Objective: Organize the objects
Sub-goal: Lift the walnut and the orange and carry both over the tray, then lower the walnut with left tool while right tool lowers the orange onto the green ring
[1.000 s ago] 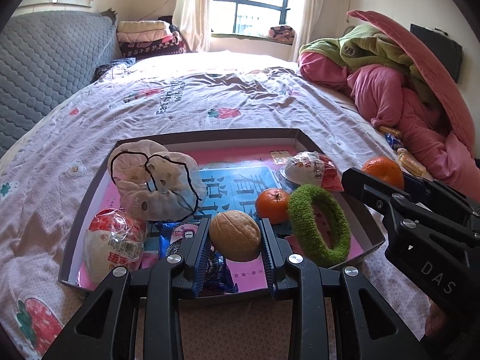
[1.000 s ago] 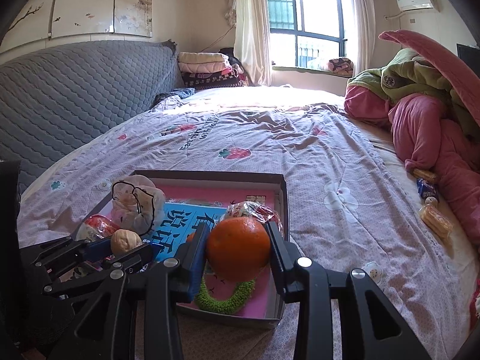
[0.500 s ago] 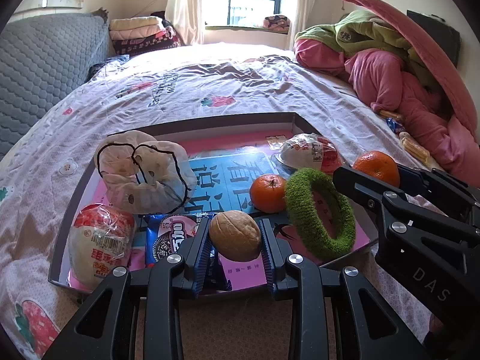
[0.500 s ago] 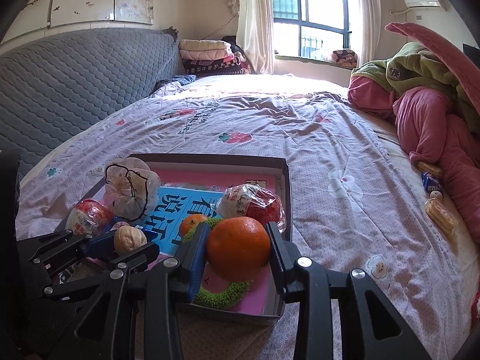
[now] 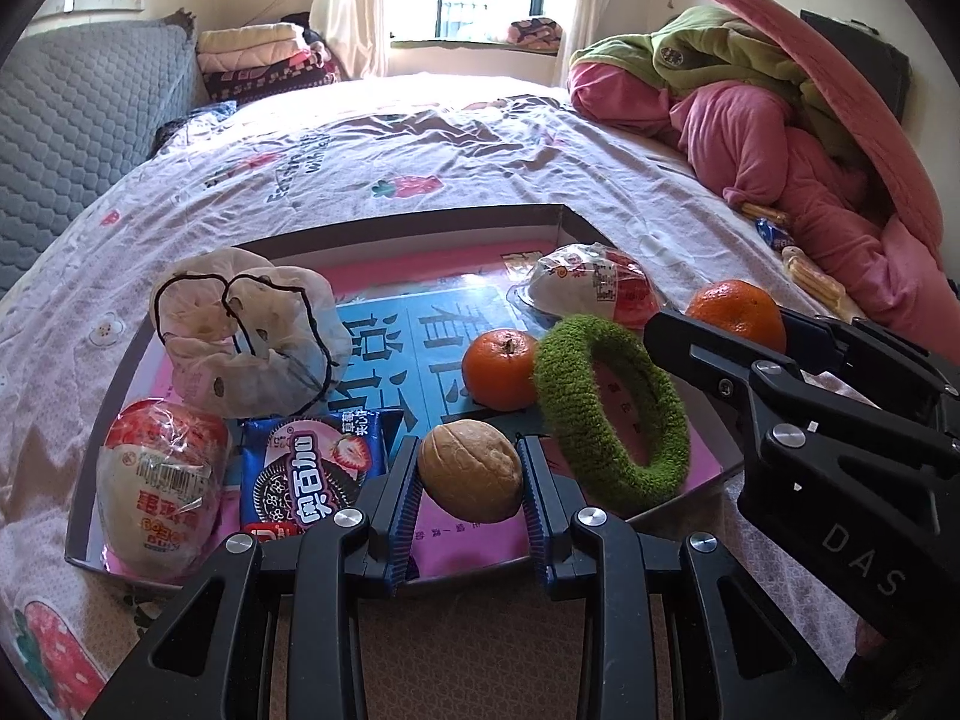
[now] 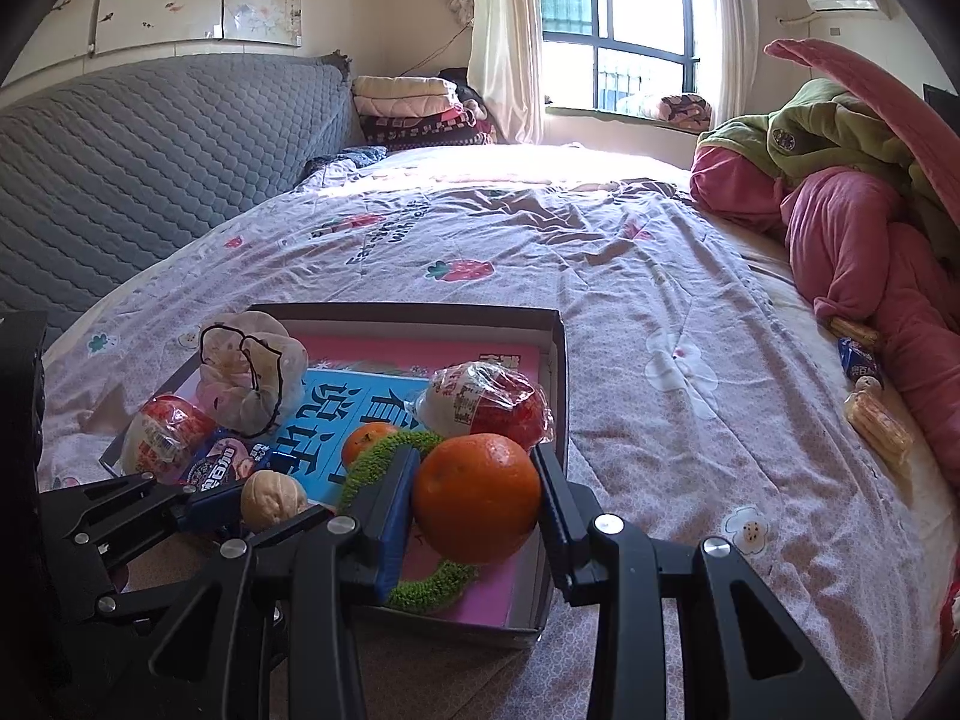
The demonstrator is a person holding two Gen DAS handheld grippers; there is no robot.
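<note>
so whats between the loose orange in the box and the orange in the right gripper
In the left wrist view, the green knitted ring stands tilted between the loose orange and the orange clamped in the right gripper.

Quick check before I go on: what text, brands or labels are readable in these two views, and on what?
"DAS": on the right gripper's black body.
"奥百加": on the cookie packet in the box.
Large white Chinese characters on the blue sheet: partly covered, not readable whole.
Red print and barcode on the wrapped buns: too blurred.
Bedsheet lettering: too small.
</note>
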